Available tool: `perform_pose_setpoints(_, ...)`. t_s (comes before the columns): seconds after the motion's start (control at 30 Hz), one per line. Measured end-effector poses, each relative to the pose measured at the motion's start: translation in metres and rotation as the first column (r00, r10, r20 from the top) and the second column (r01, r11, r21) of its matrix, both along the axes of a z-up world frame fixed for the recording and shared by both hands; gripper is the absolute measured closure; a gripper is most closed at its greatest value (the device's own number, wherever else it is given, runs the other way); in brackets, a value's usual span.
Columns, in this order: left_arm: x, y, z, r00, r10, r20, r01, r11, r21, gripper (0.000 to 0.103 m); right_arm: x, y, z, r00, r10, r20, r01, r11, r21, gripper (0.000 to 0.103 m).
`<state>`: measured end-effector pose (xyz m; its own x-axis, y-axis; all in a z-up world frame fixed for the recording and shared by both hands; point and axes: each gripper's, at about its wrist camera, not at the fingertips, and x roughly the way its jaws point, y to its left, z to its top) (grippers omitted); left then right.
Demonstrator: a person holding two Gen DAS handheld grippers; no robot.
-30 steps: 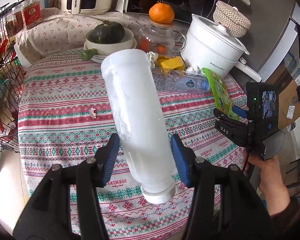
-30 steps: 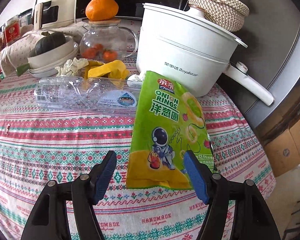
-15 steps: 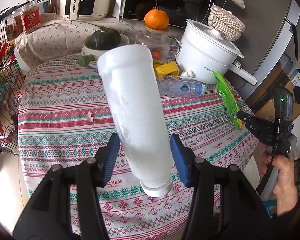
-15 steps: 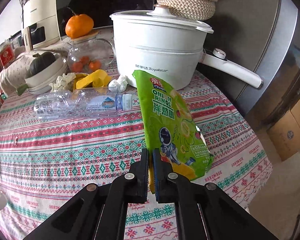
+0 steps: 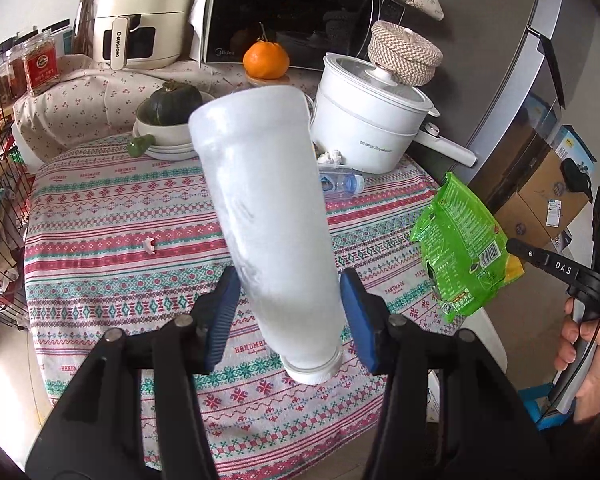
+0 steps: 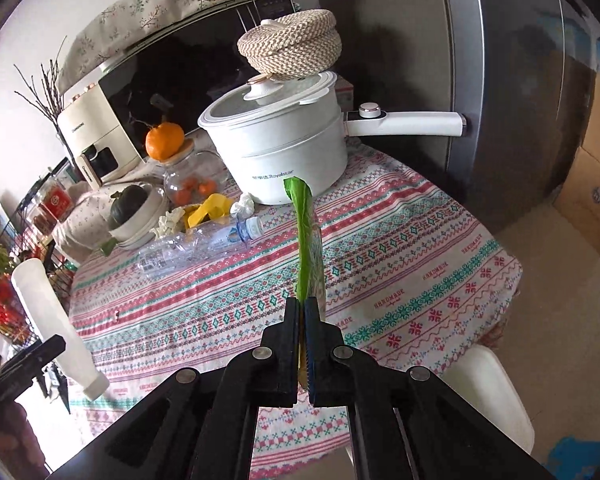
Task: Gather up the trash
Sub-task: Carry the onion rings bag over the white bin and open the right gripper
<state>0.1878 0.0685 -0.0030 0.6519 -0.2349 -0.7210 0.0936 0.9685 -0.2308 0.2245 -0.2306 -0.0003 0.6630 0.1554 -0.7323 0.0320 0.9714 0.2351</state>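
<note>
A white plastic bottle (image 5: 266,216) is held by the left gripper (image 5: 288,312), cap downward and tilted, above the near edge of the table (image 5: 112,208); the blue pads (image 5: 222,316) are set against its lower body, so the fingers are closed about as far as the bottle's width allows. Near the table's far edge a crushed clear water bottle (image 6: 196,246) is seen lying on its side, with crumpled tissue (image 6: 242,204) and a yellow scrap (image 6: 210,210) just behind it, beside the white pot (image 6: 280,148). Further right, a green snack bag (image 5: 460,248) is pinched at its lower end by the right gripper (image 6: 302,344), whose fingers are pressed almost together; the bag is held clear of the table, off its right edge.

The step in hand is judged to be the carrying away of two collected pieces. A bin is not seen in either view, so its place cannot be told. The next move is judged to call for both loads to be brought over a receptacle and released, after which the clear bottle, tissue and scrap remain to be gathered.
</note>
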Motion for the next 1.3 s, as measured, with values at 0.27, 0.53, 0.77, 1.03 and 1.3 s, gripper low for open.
perform_pose_setpoints(0.27,-0.009,-0.034,-0.005,0.996,-0.085,0.009,0.085,0.996,0.024,0.05,-0.04,-0.036,0.0,0.999,-0.031,-0.005,0.032,0.999,0.012,0.1)
perform_pose_setpoints(0.53,-0.017,-0.077,-0.01,0.981,-0.195,0.011,0.195,0.98,0.026,0.05,-0.091,-0.075,0.016,0.996,-0.079,0.034,0.078,0.996,0.04,0.1)
perform_pose_setpoints(0.77,-0.023,-0.123,-0.015,0.954,-0.298,0.014,0.297,0.954,0.041,0.05,-0.132,-0.109,0.006,0.993,-0.121,0.007,0.12,0.991,0.053,0.1)
perform_pose_setpoints(1.03,-0.03,-0.182,-0.03,0.911,-0.413,-0.012,0.413,0.909,0.052,0.05,-0.146,-0.133,-0.042,0.982,-0.132,-0.135,0.143,0.987,0.074,0.1)
perform_pose_setpoints(1.3,-0.039,-0.23,-0.046,0.867,-0.496,-0.044,0.498,0.865,0.067,0.05,-0.131,-0.141,-0.095,0.954,-0.117,-0.275,0.16,0.977,0.142,0.1)
